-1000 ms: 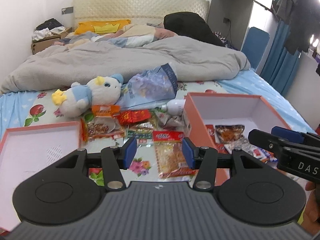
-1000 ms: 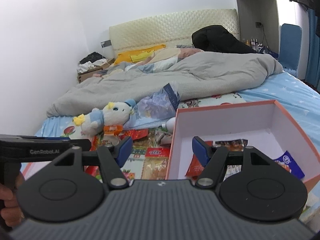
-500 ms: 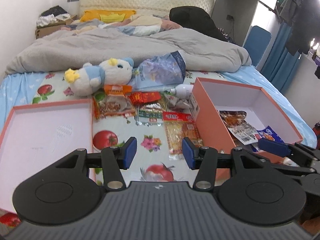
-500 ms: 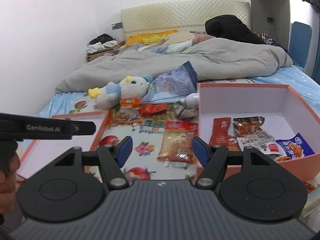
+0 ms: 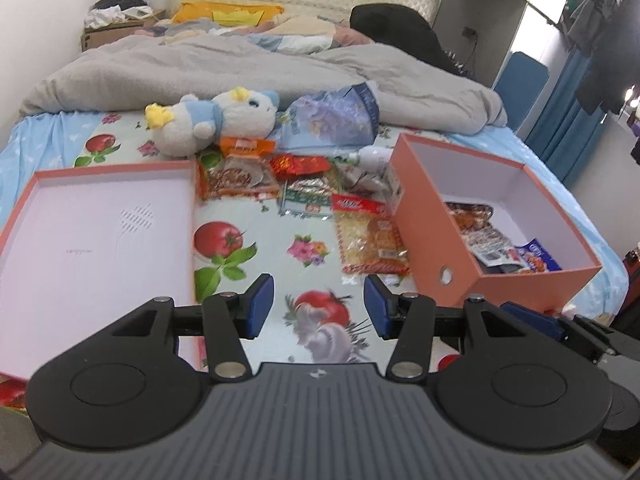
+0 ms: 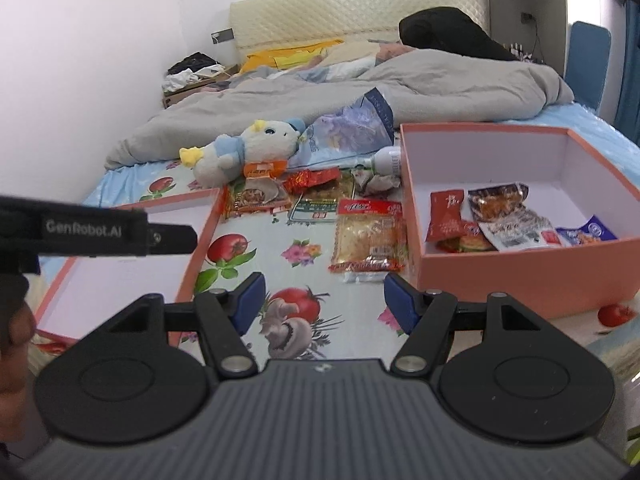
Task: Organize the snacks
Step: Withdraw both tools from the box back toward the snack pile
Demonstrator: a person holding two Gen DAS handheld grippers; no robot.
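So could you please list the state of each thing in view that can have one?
orange box: open, holding several snack packets
box lid: upturned, empty
yellow noodle packet: flat on the bed, sealed
plush toy: lying on its side
left gripper: open, empty
right gripper: open, empty

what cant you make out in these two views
- Left wrist view: near wall of the orange box hides part of the snacks inside.
- Both views: print on the noodle packet too small to read.
- Right wrist view: left tongs cover part of the box lid.
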